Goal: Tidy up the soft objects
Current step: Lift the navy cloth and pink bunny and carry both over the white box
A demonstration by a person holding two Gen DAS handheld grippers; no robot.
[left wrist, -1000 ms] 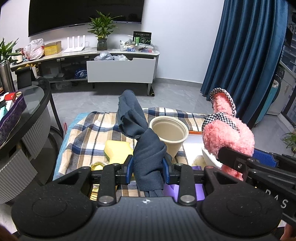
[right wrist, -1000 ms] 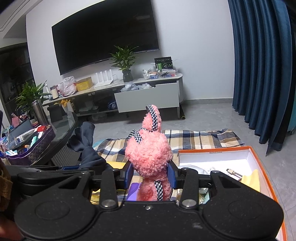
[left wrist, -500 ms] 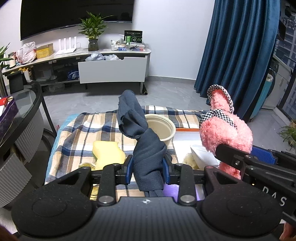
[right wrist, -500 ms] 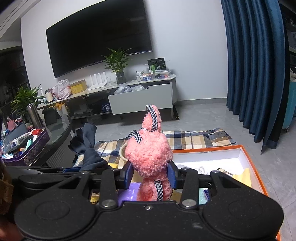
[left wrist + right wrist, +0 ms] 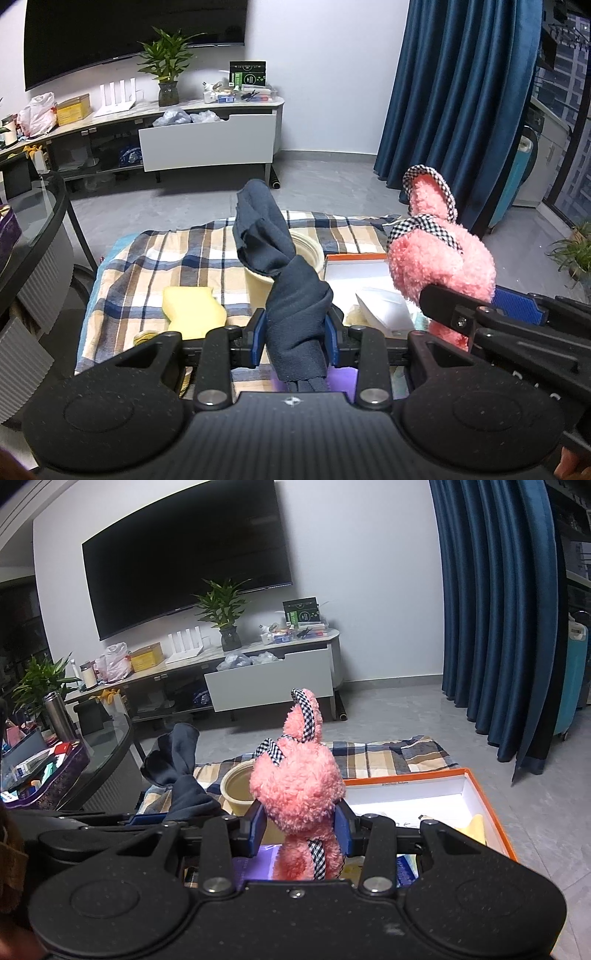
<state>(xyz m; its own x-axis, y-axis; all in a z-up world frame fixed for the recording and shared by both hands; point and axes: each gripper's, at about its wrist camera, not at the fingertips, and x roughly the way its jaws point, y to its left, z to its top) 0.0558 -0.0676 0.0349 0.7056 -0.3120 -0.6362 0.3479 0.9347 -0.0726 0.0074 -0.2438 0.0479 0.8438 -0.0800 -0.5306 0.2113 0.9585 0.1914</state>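
Here, both of my tools are loaded and held above the work surface.

Plaid blanket: the largest thing in shot; it covers the surface that carries the loose items.

Orange-rimmed box: lies open at the blanket's right edge, white inside, already holding small items. I judge it the likely drop spot, though nothing confirms that.

Pink plush rabbit: upright in my right gripper, whose jaws are clamped on its body below the head. It hangs above the box's near-left corner.

Dark blue cloth: bunched and twisted in my left gripper, jaws pressed on its middle, one loose end standing up over the cream bowl.

Yellow sponge: lies on the blanket, left of the bowl.

Risk: the cloth's free end could catch the bowl's rim and tip it if I lower carelessly. The two grippers sit close together, so crossing paths could knock the rabbit loose. The rabbit's plush may slip out of the clamp.
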